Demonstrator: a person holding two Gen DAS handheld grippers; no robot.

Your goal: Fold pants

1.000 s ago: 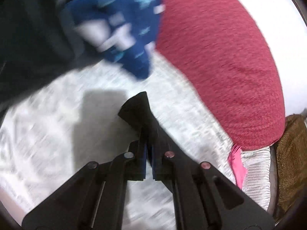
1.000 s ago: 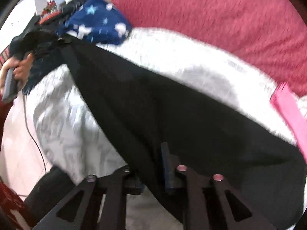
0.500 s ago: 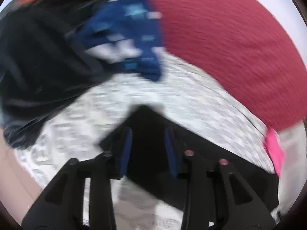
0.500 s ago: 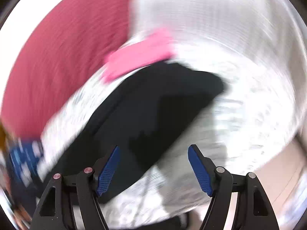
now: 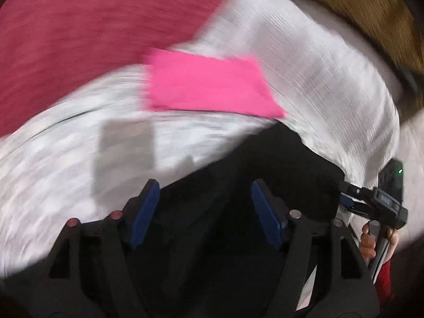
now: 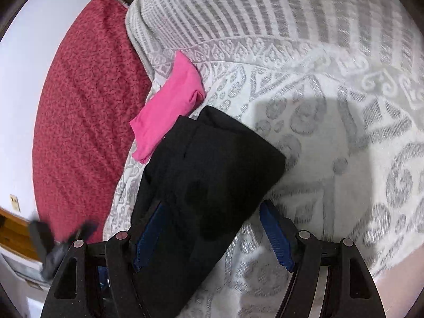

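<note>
Black pants (image 6: pixel 209 175) are down on the bed, folded into a thick dark bundle on the white-and-grey patterned bedspread (image 6: pixel 331 132). In the right wrist view the bundle runs from between our fingers out to the far side, its far end touching or overlapping the near corner of a folded pink cloth (image 6: pixel 172 103). Can't tell which of the two is on top at that corner.

Right gripper (image 6: pixel 212 235): jaws released and spread wide. Left blue pad sits against or just over the pants' left edge, right pad is clear of the fabric, over bare bedspread. No pinch on the cloth.

Left gripper (image 5: pixel 205 213): jaws have just been opening and now stand well apart. Pants (image 5: pixel 265 164) fill the space under and between the blue pads, but the pads aren't pressing on them. This view is heavily motion-blurred, so fine fabric detail is lost.

Left wrist view also shows the pink cloth (image 5: pixel 209 90) just beyond the pants' far edge, and at the right edge the other gripper tool with a person's hand (image 5: pixel 371 241) on its handle.

Surroundings: a red textured blanket (image 6: pixel 87 111) lies along the left side of the bedspread in the right wrist view, next to the pink cloth. A striped part of the bedspread rises at the far side. Brown fuzzy fabric (image 5: pixel 357 8) sits at the far right in the left wrist view. At the near left of the right wrist view there is a blurred dark object, not identifiable.
</note>
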